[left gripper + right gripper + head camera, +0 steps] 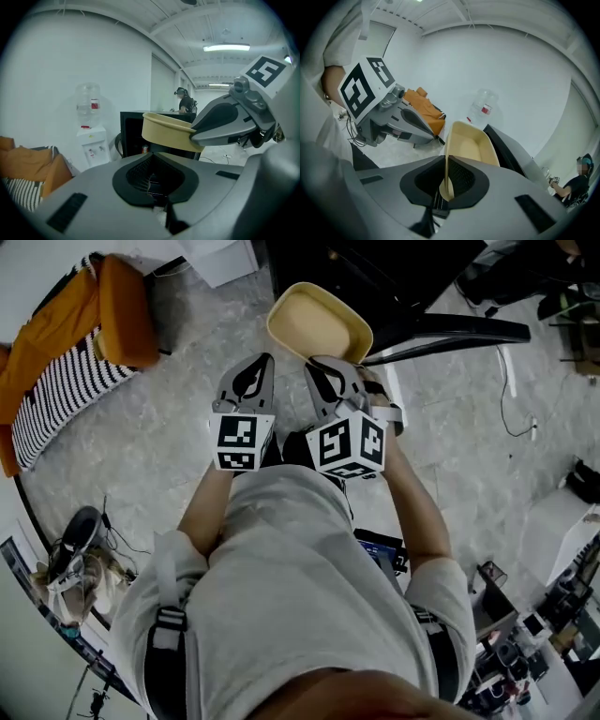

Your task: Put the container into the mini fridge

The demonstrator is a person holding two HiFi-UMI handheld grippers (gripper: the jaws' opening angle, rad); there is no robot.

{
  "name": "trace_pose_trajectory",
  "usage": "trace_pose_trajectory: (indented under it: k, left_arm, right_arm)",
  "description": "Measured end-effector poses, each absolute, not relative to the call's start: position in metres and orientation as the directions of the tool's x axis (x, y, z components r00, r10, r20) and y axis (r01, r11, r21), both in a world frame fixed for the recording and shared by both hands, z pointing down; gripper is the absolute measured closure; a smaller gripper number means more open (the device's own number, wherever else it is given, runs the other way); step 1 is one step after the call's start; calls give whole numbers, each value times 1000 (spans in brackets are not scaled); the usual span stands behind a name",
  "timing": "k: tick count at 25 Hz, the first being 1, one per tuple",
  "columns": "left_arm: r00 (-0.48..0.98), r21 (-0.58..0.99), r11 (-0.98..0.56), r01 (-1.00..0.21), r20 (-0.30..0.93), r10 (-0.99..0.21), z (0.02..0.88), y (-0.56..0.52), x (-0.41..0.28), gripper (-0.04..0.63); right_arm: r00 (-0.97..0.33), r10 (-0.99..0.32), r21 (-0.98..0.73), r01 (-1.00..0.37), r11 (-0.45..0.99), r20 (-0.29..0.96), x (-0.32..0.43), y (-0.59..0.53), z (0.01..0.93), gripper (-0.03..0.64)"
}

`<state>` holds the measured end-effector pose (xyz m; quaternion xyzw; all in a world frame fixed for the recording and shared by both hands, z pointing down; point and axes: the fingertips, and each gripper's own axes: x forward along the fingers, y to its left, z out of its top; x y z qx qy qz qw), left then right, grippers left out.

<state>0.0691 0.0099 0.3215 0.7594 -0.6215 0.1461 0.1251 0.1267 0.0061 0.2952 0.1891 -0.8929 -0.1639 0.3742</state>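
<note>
A cream oval container hangs in the air in front of the person, its rim pinched by my right gripper. In the right gripper view the rim runs down between the pads, and the container's empty bowl points away. My left gripper is beside it on the left, shut and empty; its pads meet in the left gripper view. The black mini fridge stands open behind the container, with a can inside. In the head view its door swings out to the right.
A water dispenser stands left of the fridge against the white wall. An orange cushion and a striped one lie at the left. Cables and gear sit on the marbled floor. A person is far back.
</note>
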Motion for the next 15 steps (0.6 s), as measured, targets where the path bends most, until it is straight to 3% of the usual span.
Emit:
trace_pose_trajectory:
  k: [15]
  left_arm:
    - [295,104,-277,-955,343,-892,366,-17,-1,583]
  right_arm:
    - [-521,-508,415,-293,861,686,58,-17,348,565]
